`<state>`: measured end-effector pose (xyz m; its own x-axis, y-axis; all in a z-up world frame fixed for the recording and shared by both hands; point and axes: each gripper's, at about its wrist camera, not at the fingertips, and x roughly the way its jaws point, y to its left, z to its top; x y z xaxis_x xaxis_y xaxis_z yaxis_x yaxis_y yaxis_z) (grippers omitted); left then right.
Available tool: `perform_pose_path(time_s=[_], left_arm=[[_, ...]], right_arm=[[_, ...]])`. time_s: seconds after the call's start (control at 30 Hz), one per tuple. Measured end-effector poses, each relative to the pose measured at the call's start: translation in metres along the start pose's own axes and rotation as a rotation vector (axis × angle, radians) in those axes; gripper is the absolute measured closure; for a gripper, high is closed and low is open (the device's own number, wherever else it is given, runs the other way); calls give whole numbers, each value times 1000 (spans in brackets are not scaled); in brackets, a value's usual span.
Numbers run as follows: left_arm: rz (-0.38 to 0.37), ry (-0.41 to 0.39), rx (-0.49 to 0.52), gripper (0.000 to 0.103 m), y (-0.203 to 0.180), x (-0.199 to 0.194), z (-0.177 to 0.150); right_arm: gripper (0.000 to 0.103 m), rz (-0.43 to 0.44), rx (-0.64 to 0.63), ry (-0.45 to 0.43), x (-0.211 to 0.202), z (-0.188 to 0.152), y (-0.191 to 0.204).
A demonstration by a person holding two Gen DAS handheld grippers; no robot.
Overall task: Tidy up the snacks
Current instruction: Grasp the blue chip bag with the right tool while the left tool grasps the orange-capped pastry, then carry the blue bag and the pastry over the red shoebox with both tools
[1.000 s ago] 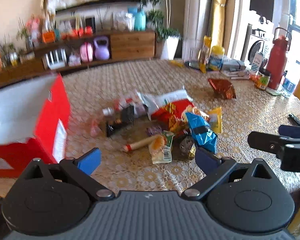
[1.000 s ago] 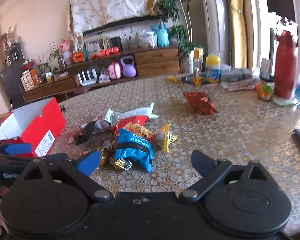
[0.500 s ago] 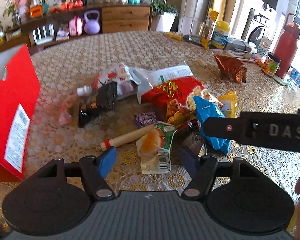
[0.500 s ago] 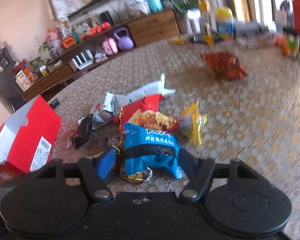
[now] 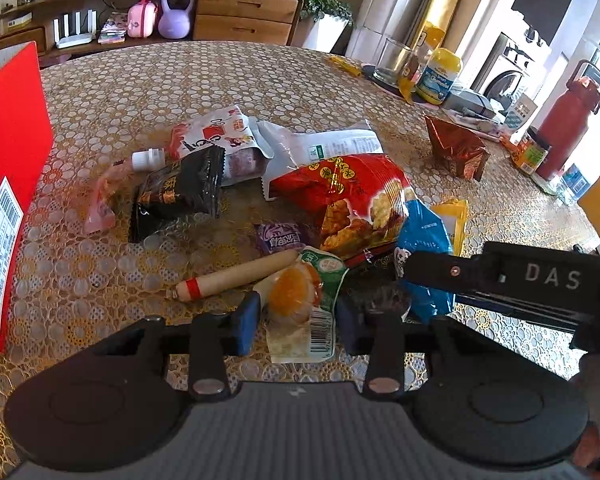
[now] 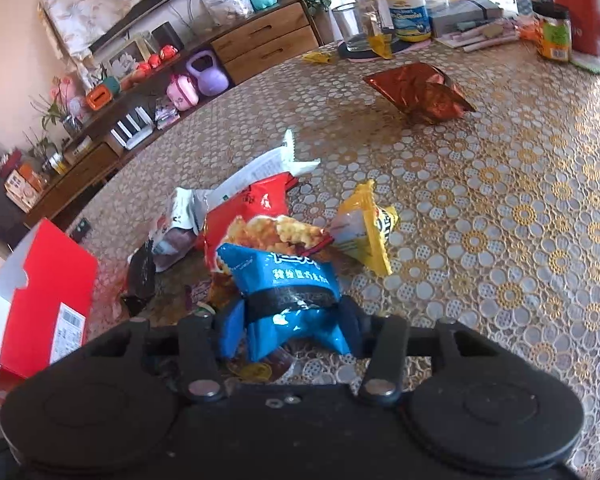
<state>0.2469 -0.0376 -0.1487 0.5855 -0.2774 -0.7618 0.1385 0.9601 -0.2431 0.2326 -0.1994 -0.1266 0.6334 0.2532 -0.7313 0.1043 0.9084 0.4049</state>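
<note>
left wrist: left tongs [image 5: 296, 320], just closing, straddle the green-and-orange packet [image 5: 304, 304] on the desk [image 5: 220, 80]; pad contact unclear | right wrist: right tongs [image 6: 290, 326], just closing, pinch the blue packet [image 6: 288, 292] beside the red bag [image 6: 252, 208]

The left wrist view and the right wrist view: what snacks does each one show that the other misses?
Only the left wrist view shows the sausage stick, the purple candy, and the left gripper straddling the green-and-orange packet. Only the right wrist view shows the right gripper, its jaws just closing, around the blue bag, seen from behind. Both share the red chip bag, the yellow packet, the foil bag and the red box.
</note>
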Motion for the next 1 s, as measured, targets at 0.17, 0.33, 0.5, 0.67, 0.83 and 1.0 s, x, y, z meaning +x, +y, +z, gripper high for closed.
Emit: perform_pose_path(time_s=[0.17,0.33,0.5,0.67,0.83,1.0], left_arm=[[-1,7,-13,65,2,-1,1],[9,8,-21,66,4,-5,2],[11,4,-40,66,6,-14,-1],[8,-4,-66,66,9,-31,-5],[-6,-26,-109,66,15,-62,-6],[5,-70,-134,66,24,-104,0]], right_arm=[[68,16,3,-9,-6,-1,0],[72,21,1,-20,-13,-4,0],[73,36,-5,-26,-24,-6,1],[73,52,-10,-26,-37,-10,6],[73,74,-44,-36,-57,-12,20],[73,95,-105,-53,-80,-13,46]])
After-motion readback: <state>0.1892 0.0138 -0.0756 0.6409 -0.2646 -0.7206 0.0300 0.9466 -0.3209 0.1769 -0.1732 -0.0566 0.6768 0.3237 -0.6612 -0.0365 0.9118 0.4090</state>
